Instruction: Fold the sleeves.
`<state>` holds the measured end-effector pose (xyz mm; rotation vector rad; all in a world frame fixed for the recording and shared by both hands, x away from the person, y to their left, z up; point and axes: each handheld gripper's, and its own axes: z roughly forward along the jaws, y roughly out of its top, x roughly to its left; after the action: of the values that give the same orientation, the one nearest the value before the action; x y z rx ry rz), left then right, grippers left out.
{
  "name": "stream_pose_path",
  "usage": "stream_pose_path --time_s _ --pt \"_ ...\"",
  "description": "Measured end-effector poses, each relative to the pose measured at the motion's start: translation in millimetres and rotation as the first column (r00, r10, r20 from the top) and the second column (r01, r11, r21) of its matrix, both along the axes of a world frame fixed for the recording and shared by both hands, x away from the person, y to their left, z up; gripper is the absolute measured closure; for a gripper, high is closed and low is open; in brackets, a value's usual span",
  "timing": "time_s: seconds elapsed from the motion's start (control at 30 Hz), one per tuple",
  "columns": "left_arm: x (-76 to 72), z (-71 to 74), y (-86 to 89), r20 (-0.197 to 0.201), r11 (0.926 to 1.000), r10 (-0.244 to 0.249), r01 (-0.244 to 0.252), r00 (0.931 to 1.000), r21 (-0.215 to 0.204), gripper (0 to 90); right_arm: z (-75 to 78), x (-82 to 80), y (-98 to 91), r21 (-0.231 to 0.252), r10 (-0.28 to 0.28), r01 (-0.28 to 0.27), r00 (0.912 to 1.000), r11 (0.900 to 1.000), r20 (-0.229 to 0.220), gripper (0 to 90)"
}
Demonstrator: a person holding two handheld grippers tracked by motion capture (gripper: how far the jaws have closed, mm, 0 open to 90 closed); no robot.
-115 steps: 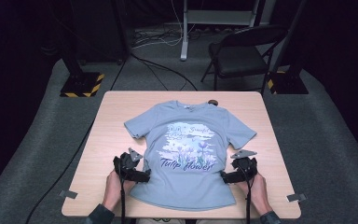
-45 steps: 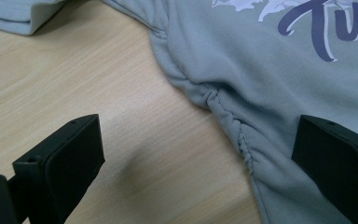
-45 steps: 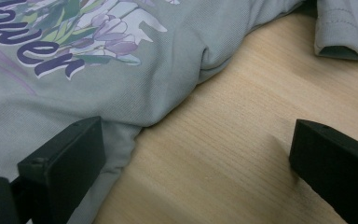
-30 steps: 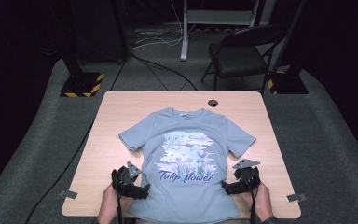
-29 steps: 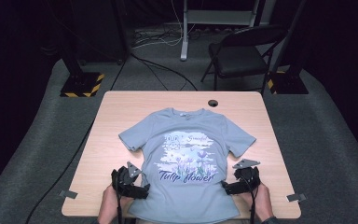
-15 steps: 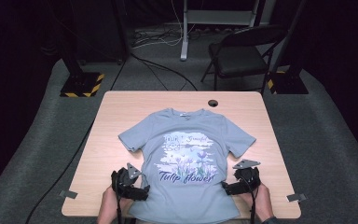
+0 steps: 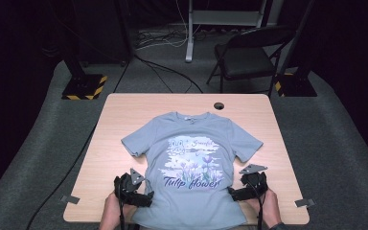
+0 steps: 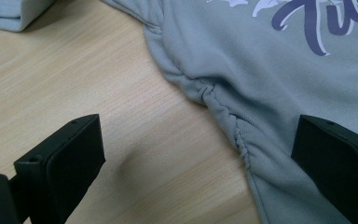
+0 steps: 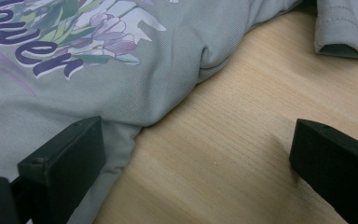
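Note:
A light blue T-shirt (image 7: 191, 158) with a flower print and the words "Tulip flower" lies face up on the wooden table (image 7: 124, 115), its hem hanging over the near edge. My left gripper (image 7: 146, 197) is at the shirt's left side seam, open, its jaws straddling the puckered seam (image 8: 223, 116) with bare wood under the left jaw. At the shirt's right side seam my right gripper (image 7: 231, 192) is open too; its left jaw rests over the cloth (image 9: 74, 93), its right jaw over bare table. A sleeve (image 9: 345, 28) lies farther off.
A small black disc (image 7: 219, 105) sits near the table's far edge. Beyond the table stand a folding chair (image 7: 249, 57) and stand bases with hazard stripes (image 7: 84, 86). Cables run across the grey floor.
Since 3.8 s ago the shirt has been drawn toward the near edge, and both grippers have come back with it. Over the last second nothing visibly moves.

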<state>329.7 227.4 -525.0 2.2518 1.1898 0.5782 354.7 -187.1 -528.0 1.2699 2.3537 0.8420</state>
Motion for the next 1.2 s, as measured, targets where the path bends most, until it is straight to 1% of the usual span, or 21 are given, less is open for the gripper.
stream_pose_path --time_s 0.37,0.63,0.8,0.97,1.07,1.13,1.2 --pt "-2.8 0.0 -0.2 -0.001 1.0000 -0.002 0.002 1.0000 0.001 2.0 -0.7 -3.8 -0.7 0.005 0.000 0.000 1.0000 1.0000 0.003 2.1" --pt "-5.1 -0.5 0.5 -0.002 1.0000 -0.001 0.001 1.0000 -0.008 2.0 -0.6 -4.4 -0.4 0.006 -0.003 0.003 1.0000 1.0000 0.000 2.1" --pt "-6.9 -0.7 1.1 -0.004 0.9999 -0.003 0.003 1.0000 -0.010 2.0 -0.9 -4.8 -0.5 0.006 -0.002 0.002 1.0000 1.0000 0.006 2.0" --pt "-6.8 -1.4 1.9 -0.002 0.9998 -0.003 0.003 1.0000 -0.021 1.9 -1.5 -5.8 -0.8 0.010 -0.005 0.005 0.9999 0.9999 0.011 1.7" --pt "-6.0 -1.9 3.7 -0.008 0.9995 -0.006 0.006 1.0000 -0.032 1.9 -1.6 -5.6 -0.7 0.006 -0.006 0.006 0.9999 1.0000 0.014 0.9" --pt "-5.4 -1.6 5.4 -0.009 0.9995 -0.006 0.006 0.9999 -0.032 1.9 -1.9 -5.3 -1.1 0.009 -0.005 0.005 0.9999 0.9999 0.014 0.6" --pt "-4.7 -0.9 8.4 -0.007 0.9994 0.006 -0.007 1.0000 -0.034 1.9 -1.9 -5.1 -1.8 0.010 -0.002 0.002 0.9999 0.9999 0.015 0.4"
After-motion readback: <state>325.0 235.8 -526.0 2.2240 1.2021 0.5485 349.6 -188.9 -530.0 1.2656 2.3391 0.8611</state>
